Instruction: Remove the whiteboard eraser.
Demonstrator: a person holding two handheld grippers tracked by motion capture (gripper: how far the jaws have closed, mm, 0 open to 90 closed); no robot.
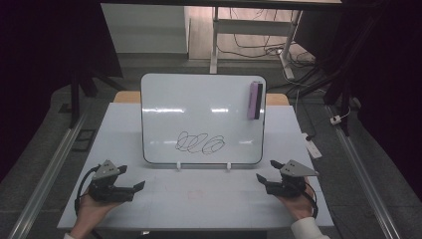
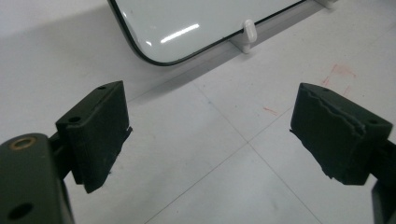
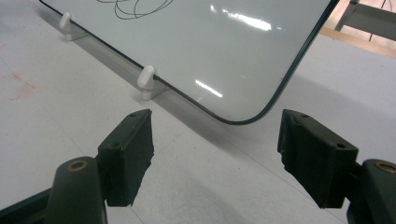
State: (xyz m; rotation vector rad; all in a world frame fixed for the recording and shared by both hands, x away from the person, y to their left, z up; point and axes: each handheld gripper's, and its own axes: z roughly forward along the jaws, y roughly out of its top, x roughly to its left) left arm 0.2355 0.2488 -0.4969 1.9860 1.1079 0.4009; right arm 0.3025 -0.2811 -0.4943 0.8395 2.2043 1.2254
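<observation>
With my left gripper (image 1: pixel 130 188) and right gripper (image 1: pixel 266 180) both released and empty at lower frame, I judged a careless reach could topple the propped whiteboard (image 1: pixel 202 119) at centre off its clip feet (image 3: pixel 146 82).

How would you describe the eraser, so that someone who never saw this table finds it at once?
A whiteboard stands propped on the white table, beyond the two grippers. Look at the board's upper right corner: the eraser sits upright there on the board's face. It is a narrow purple block with a dark edge, the only coloured thing on the board besides the black scribble.

A scribbled whiteboard (image 1: pixel 203 119) carrying a purple eraser (image 1: pixel 254 100) stands on the table (image 1: pixel 199 199).
</observation>
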